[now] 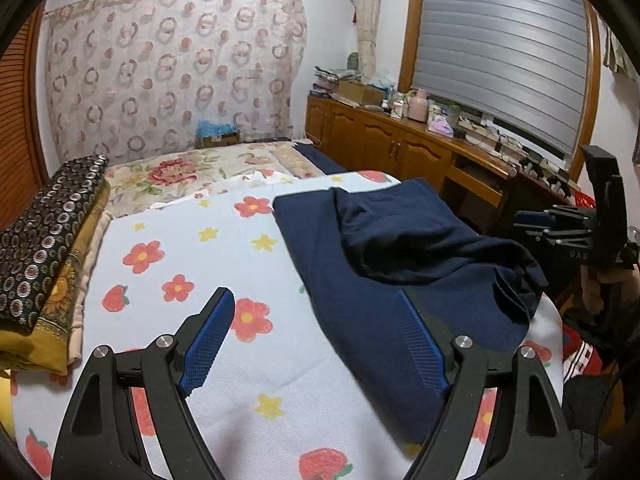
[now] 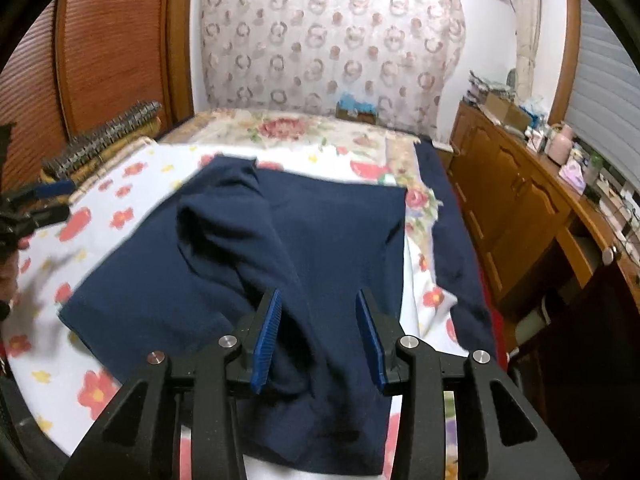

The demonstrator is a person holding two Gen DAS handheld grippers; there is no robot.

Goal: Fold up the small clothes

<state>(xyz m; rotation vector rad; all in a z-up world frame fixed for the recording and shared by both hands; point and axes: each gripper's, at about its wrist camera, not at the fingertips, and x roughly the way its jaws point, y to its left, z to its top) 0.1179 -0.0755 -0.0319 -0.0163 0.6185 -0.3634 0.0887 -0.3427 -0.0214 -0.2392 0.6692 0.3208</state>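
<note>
Right gripper (image 2: 318, 340): pitched downward over the near end of the navy garment (image 2: 320, 240). Its two blue-padded fingers (image 2: 267, 340) stand partly apart, with a raised fold of the navy cloth lying in the gap; neither pad presses on the fabric. In the left wrist view the same gripper (image 1: 536, 224) appears at the right edge, and a hand (image 1: 600, 284) behind it is only partly visible.

Left gripper (image 1: 316, 344): pitched downward over the flower-print sheet (image 1: 180, 248), fingers spread wide. Nothing is between them. The right-hand pad (image 1: 420, 344) stands over the near edge of the garment; contact cannot be confirmed. In the right wrist view this gripper (image 2: 38, 202) is cut off by the left edge.

Garment position: one navy garment lies on the sheet, toward the right side of the bed, spread flat with one portion folded back over itself into a loose ridge. Its near end is hidden behind the right gripper body.

Count: two grippers, one navy garment, one stack of folded bedding (image 1: 48, 248) at the left of the bed, with a black ring-patterned piece on top. A wooden cabinet (image 1: 380, 136) runs along the right wall; the items on top are too small to identify.
</note>
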